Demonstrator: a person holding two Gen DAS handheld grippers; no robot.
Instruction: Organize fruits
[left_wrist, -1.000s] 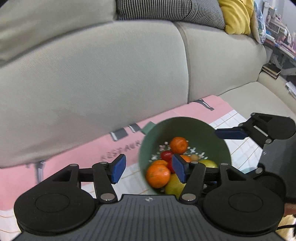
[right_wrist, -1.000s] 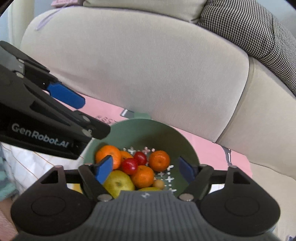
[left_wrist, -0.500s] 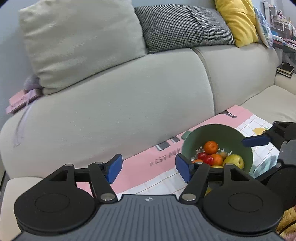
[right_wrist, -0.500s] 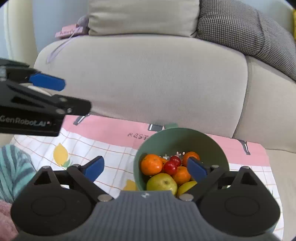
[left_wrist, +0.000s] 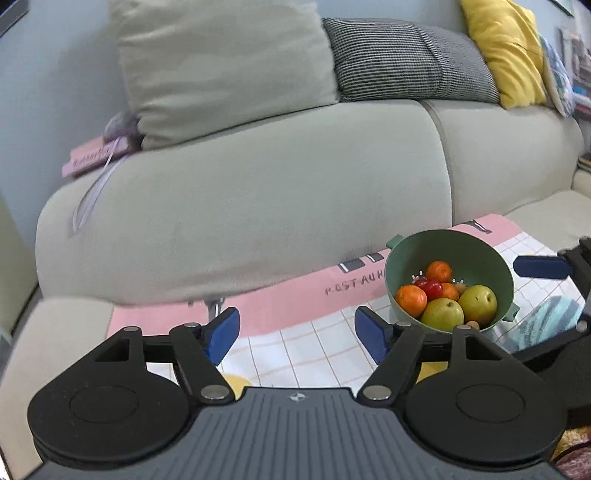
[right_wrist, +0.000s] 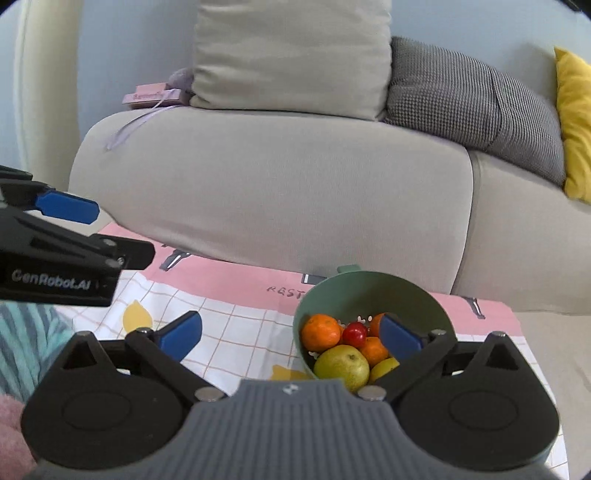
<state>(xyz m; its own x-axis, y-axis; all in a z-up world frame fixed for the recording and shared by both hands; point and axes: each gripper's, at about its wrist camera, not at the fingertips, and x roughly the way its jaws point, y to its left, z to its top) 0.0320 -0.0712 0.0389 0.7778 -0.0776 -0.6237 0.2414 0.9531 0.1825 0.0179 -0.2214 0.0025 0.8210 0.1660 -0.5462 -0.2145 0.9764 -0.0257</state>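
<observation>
Both sets of jaws are opening and hold nothing. On my left gripper (left_wrist: 295, 334) the blue pads stand wide over bare cloth; on my right gripper (right_wrist: 288, 334) they spread wider, the right pad passing in front of the bowl without touching fruit, as far as I can tell.

Going left to right: a pink box (left_wrist: 98, 155) sits on the sofa arm, then the grey sofa (left_wrist: 258, 206) with a pale cushion, a checked one and a yellow one. Below it lies the pink-bordered checked cloth (left_wrist: 295, 350) with lemon prints. Right of my left gripper stands the green colander bowl (left_wrist: 491, 254), with small tab handles and a perforated base. All the fruit I can see is inside it: a mandarin (left_wrist: 410, 300) at the near left, another behind, a red cherry-like fruit (left_wrist: 429, 286) between them, and two yellow-green pears (left_wrist: 442, 314) at the front.

I judge the mandarins light, with a slightly soft skin that should grip well; I would close across the widest part, gently. The pears look heavier and smoother, so I would take one across its belly, not by the stalk. The red fruit is small and glossy and could slip or bruise; it sits wedged between neighbours, so I would clear a mandarin first.
</observation>
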